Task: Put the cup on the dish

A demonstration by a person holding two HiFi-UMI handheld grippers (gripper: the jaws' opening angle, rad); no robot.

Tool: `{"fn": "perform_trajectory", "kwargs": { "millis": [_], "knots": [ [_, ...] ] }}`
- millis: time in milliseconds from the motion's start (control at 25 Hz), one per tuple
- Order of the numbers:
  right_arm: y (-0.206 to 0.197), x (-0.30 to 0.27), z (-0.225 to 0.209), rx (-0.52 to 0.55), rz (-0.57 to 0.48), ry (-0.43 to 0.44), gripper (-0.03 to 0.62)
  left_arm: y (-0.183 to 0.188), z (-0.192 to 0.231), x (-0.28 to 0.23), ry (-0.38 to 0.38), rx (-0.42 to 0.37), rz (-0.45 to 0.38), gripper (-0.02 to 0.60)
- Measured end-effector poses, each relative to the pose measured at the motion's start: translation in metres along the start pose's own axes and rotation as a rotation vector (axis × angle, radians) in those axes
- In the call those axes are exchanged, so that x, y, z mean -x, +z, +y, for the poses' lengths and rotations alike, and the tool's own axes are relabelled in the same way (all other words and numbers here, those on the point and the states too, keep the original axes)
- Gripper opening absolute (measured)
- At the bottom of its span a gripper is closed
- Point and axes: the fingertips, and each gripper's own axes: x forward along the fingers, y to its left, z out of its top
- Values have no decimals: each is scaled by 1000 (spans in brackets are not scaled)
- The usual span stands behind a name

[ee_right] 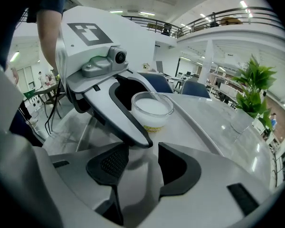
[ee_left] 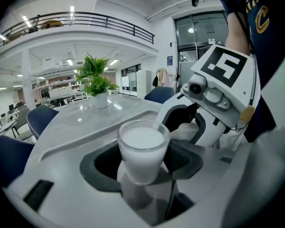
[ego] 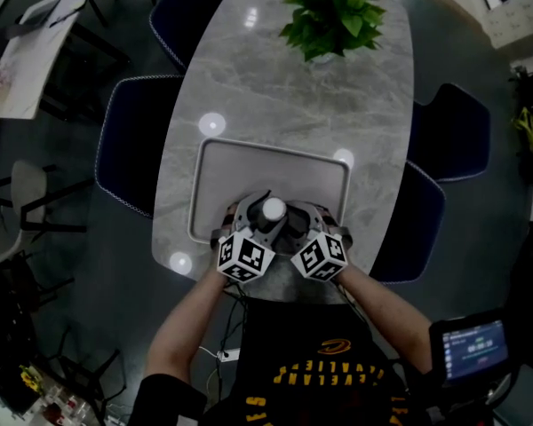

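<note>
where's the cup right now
In the head view the cup is between the left gripper's jaws at the tray's near edge, the right gripper close beside.

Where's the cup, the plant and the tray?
cup (ee_left: 142,160), left gripper view, on its side wall.
plant (ego: 330,16), head view, on its leaves.
tray (ego: 275,169), head view, on its bare floor.

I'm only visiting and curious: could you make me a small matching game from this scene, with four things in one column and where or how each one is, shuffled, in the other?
Things:
1. cup
2. potted plant
3. right gripper
4. tray

Places or states:
A. at the far end of the table
B. lying flat on the table, at the person's end
C. jaws apart, nothing between them
D. held between the jaws of the left gripper

Pairs: 1-D, 2-A, 3-C, 4-B
</note>
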Motion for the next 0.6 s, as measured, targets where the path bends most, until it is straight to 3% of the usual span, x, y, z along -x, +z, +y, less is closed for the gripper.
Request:
{"fn": "perform_trajectory", "kwargs": {
  "millis": [320, 600],
  "knots": [
    [3, 0, 0, -22, -14, 8, 196, -4, 5, 3, 9, 45, -8, 259],
    [0, 3, -3, -40, -11, 9, 196, -4, 7, 3, 43, 28, -1, 264]
  ]
}}
